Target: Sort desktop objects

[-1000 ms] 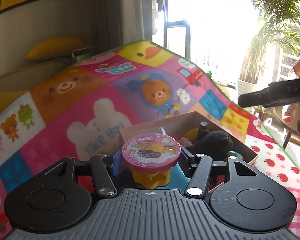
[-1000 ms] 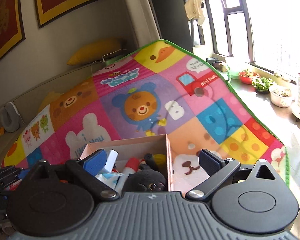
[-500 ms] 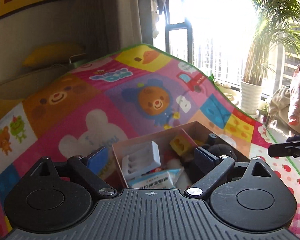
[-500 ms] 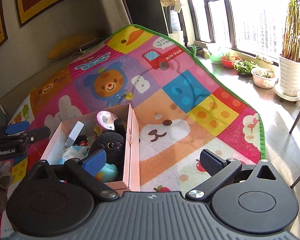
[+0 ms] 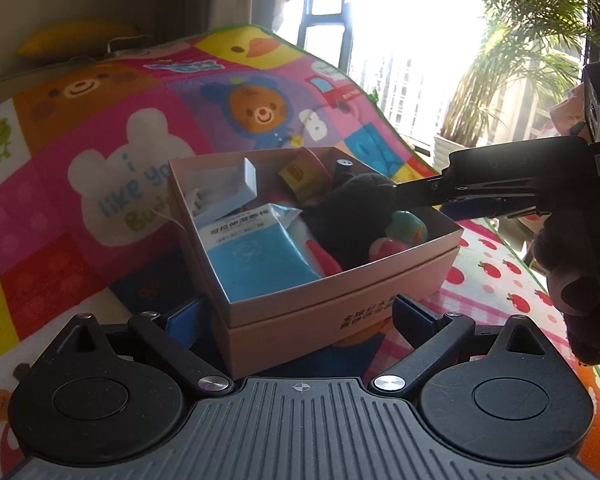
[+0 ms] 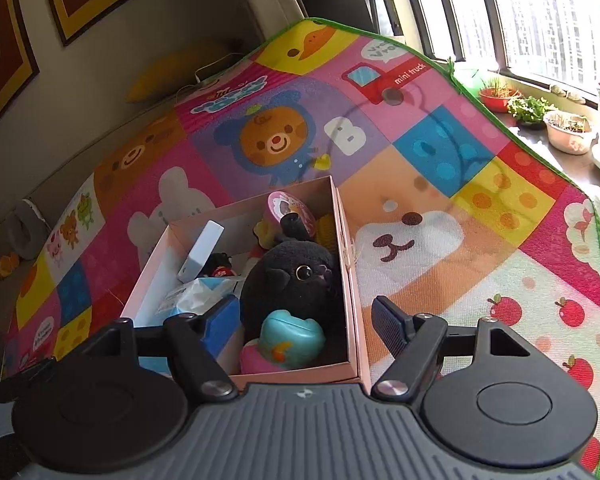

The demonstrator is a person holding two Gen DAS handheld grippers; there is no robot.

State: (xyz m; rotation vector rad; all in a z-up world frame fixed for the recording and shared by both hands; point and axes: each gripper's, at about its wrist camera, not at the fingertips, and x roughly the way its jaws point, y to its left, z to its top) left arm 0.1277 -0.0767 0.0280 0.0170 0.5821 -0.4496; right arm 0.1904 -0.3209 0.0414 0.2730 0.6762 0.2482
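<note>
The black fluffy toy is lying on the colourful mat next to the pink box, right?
Not quite. The black fluffy toy is not on the colourful mat; it sits inside the pink box, among the other small things. The right wrist view shows it best, looking down into the box.

Strong daylight comes through the window (image 5: 412, 40) and burns it out to white glare in the left wrist view, so the right gripper (image 5: 424, 194) appears only as a dark silhouette. The play mat (image 6: 440, 208) is bright and sharp (faint curved shadows cross it), while fisheye distortion bends the edges of both pictures.
</note>
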